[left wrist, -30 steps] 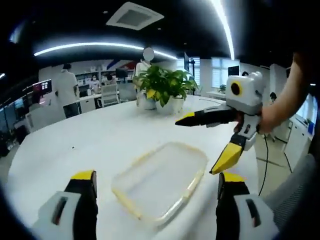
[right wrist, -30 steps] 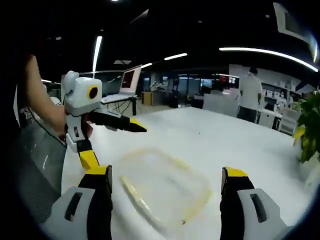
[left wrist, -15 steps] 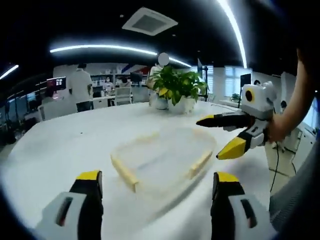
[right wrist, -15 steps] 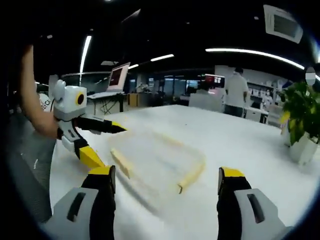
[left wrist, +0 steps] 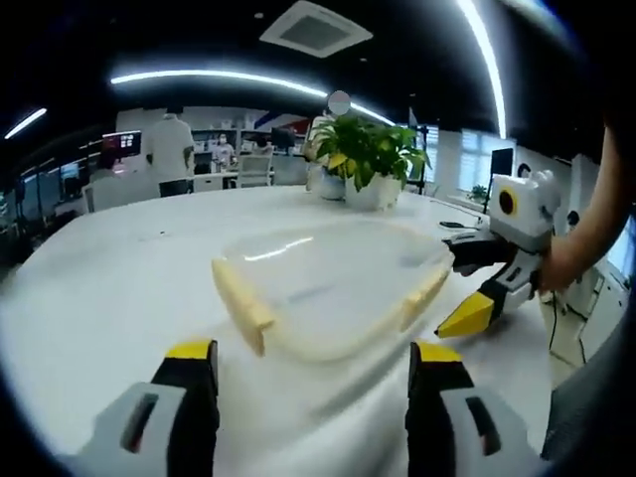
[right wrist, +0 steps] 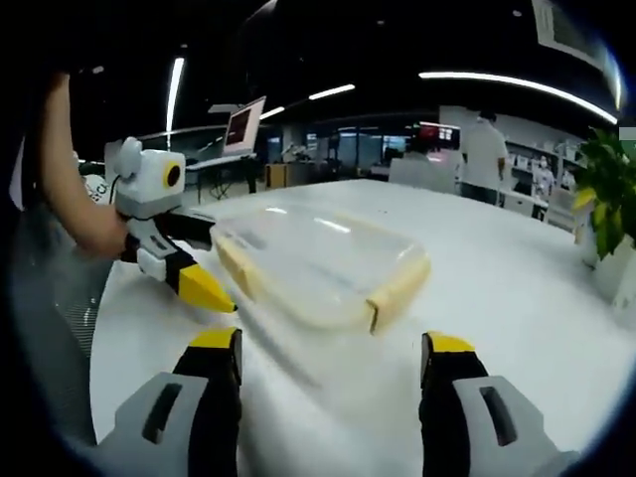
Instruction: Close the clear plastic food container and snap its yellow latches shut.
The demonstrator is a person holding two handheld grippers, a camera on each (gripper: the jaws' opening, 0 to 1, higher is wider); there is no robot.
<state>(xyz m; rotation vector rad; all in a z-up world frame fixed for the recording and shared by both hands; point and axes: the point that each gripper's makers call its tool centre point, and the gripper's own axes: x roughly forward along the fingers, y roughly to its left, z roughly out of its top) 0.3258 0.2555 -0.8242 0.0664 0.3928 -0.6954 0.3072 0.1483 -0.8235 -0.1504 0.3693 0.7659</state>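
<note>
Over the last second both cameras had dropped low and closed in on the container (left wrist: 333, 288), so it loomed larger, seen nearly side-on; latching looked ready to begin. It sat on the white tabletop (left wrist: 109, 288), lid apparently on (hard to confirm through clear plastic). Its long axis ran between the two latches (left wrist: 241, 306), across the left gripper view. The left gripper (left wrist: 310, 393) was spread wide, holding nothing. The right gripper (right wrist: 330, 383) likewise gaped empty, just short of the container's near edge.
</note>
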